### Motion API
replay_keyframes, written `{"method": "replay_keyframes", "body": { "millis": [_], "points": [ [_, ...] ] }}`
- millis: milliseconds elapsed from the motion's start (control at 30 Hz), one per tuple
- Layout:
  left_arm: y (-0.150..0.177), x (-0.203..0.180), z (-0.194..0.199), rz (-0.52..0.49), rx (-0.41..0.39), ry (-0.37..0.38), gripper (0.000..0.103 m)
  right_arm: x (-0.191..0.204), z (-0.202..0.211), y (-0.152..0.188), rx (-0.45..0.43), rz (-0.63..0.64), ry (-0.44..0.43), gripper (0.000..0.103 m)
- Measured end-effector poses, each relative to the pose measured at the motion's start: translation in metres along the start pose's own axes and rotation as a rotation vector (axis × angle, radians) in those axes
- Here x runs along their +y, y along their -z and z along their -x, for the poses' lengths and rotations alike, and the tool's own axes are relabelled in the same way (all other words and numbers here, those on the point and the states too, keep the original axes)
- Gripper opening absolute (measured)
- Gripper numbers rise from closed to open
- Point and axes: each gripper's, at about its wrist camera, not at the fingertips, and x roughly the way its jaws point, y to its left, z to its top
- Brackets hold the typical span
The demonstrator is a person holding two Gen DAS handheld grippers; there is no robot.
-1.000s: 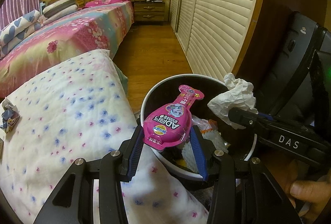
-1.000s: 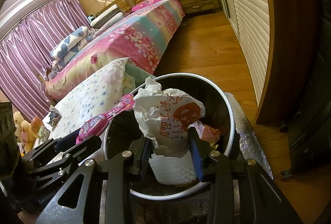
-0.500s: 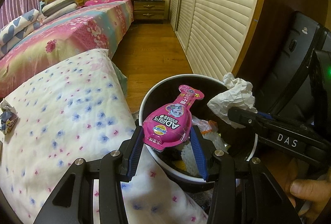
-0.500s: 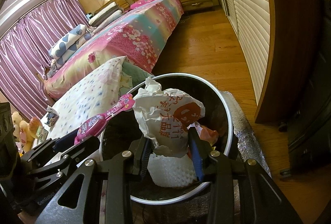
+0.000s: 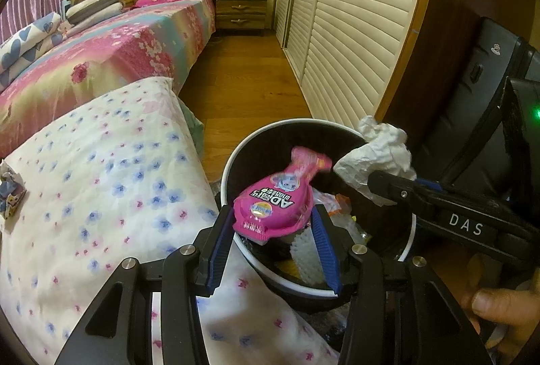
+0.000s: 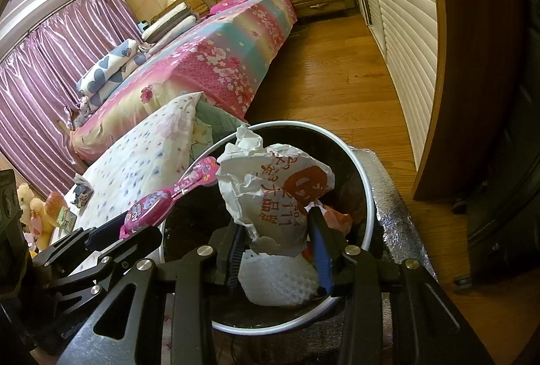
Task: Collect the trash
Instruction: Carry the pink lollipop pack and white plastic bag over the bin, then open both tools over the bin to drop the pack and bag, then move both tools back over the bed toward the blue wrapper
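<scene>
A round black bin with a white rim [image 5: 236, 162] [image 6: 371, 196] stands beside the bed, with bubble wrap [image 6: 280, 277] and other scraps inside. My left gripper [image 5: 270, 216] hangs over its near rim, shut on a pink snack packet [image 5: 273, 199]. The packet's narrow top leans over the bin and is blurred. In the right wrist view the same packet [image 6: 158, 203] sticks out of the left gripper [image 6: 135, 226]. My right gripper [image 6: 275, 223] holds a crumpled white paper bag [image 6: 280, 189] with red print above the bin. Its jaws are opening, and the bag still sits between the pads.
A white bedspread with blue flowers [image 5: 101, 179] lies left of the bin, with a small wrapper [image 5: 11, 193] on it. Slatted wardrobe doors [image 5: 354, 27] and a black suitcase [image 5: 472, 115] stand on the right. Foil matting [image 6: 388, 189] lies under the bin. Wooden floor [image 5: 243, 78] stretches beyond.
The pink packet's top has swung to the right over the bin and blurred. The left jaws stand slightly wider. The paper bag and both hands have stayed in place.
</scene>
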Motion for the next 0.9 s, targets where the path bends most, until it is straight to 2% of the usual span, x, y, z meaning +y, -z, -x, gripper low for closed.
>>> {"method": "replay_keyframes", "body": {
  "millis": [133, 300, 367, 433, 733, 833, 900],
  "points": [
    [0.002, 0.007, 0.006, 0.02, -0.002, 0.015, 0.05, -0.002, 0.003, 0.0, -0.002, -0.015, -0.009, 0.051],
    [0.013, 0.023, 0.022, 0.054, -0.024, 0.005, 0.053, 0.005, 0.014, 0.002, -0.03, -0.014, -0.02, 0.053],
    [0.019, 0.032, 0.028, 0.075, -0.028, 0.002, 0.053, 0.012, 0.017, 0.002, -0.041, -0.009, -0.03, 0.058],
    [0.028, 0.044, 0.036, 0.104, -0.03, -0.009, 0.054, 0.02, 0.02, 0.003, -0.052, 0.002, -0.042, 0.063],
    [0.062, 0.101, 0.073, 0.24, -0.052, -0.081, 0.056, 0.073, 0.021, 0.01, -0.058, 0.08, -0.121, 0.075],
    [0.071, 0.115, 0.085, 0.265, -0.062, -0.113, 0.059, 0.091, 0.016, 0.015, -0.043, 0.103, -0.15, 0.078],
    [0.077, 0.123, 0.092, 0.286, -0.062, -0.126, 0.065, 0.104, 0.011, 0.02, -0.027, 0.125, -0.168, 0.079]
  ]
}}
